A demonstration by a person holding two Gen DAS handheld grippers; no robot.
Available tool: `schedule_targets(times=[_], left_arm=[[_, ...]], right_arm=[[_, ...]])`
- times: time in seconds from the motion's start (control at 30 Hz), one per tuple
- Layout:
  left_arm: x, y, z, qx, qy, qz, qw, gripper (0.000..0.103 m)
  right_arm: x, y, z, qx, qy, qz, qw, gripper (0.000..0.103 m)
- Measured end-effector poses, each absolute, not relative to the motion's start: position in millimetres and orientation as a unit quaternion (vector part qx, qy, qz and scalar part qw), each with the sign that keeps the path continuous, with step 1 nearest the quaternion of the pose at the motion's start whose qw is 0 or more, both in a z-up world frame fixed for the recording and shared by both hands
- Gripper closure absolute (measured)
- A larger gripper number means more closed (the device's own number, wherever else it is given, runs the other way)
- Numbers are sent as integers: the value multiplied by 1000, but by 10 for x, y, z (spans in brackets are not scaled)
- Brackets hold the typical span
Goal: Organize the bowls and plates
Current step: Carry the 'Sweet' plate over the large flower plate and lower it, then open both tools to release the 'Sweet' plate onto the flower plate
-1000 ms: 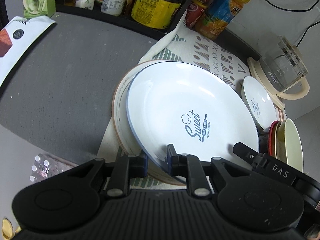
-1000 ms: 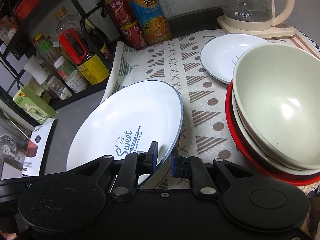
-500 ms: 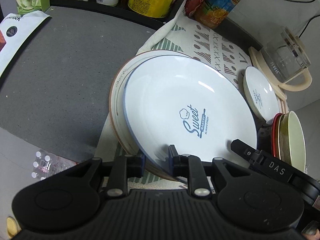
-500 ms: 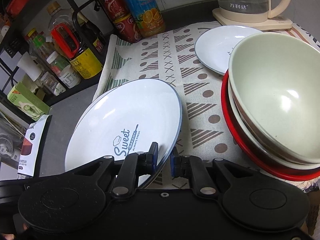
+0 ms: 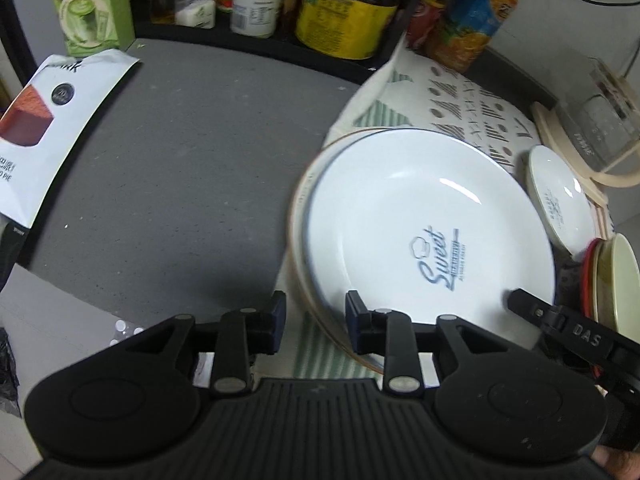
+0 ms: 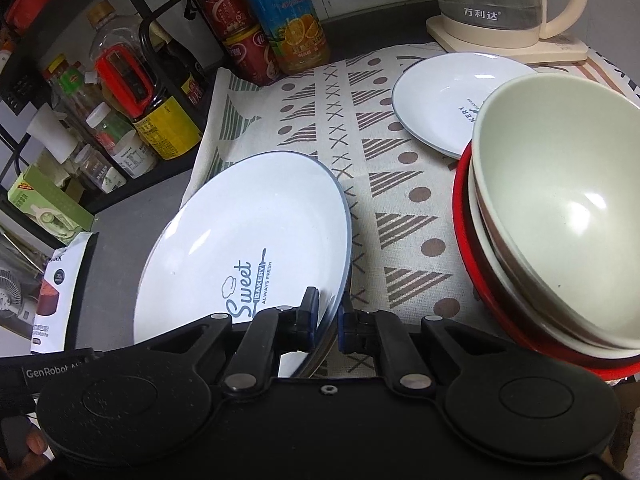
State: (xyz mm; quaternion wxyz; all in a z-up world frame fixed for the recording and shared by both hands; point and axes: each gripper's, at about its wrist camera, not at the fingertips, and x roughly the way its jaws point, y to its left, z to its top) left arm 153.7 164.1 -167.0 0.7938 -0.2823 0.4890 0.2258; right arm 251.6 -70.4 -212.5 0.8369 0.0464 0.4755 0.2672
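Note:
A large white "Sweet Bakery" plate (image 5: 420, 220) (image 6: 248, 236) rests on a brown-rimmed plate (image 5: 298, 216) on the patterned cloth (image 6: 360, 128). My left gripper (image 5: 314, 316) is open, its fingers straddling the near rims of the plate stack. My right gripper (image 6: 328, 316) is shut on the white plate's rim and also shows in the left wrist view (image 5: 560, 320). A small white plate (image 6: 444, 96) (image 5: 560, 204) lies farther back. A stack of bowls, cream on red (image 6: 560, 208) (image 5: 612, 280), stands at the right.
A glass kettle on a cream base (image 6: 504, 4) stands at the back right. Bottles and cans (image 6: 280, 20) and a rack of jars (image 6: 132, 92) line the back. A snack packet (image 5: 44, 128) and a green box (image 5: 88, 4) lie on the grey counter (image 5: 180, 168).
My left gripper has opened, let go of the plate rim and shifted left. The white plate has settled onto the brown-rimmed plate. The right gripper keeps its hold.

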Motion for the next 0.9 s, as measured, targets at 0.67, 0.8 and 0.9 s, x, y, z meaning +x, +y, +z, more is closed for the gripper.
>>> schedule_targets(times=[0.67, 0.8, 0.9], left_arm=[[1620, 1806, -1805, -307, 484, 229, 787, 77], [1666, 1783, -1762, -289, 491, 234, 788, 77], [1711, 1752, -1670, -267, 487, 234, 798, 72]], right_arm=[[2605, -552, -2277, 30, 510, 257, 820, 87], [2640, -576, -2218, 29, 507, 249, 825, 82], [2677, -620, -2104, 40, 494, 257, 829, 75]])
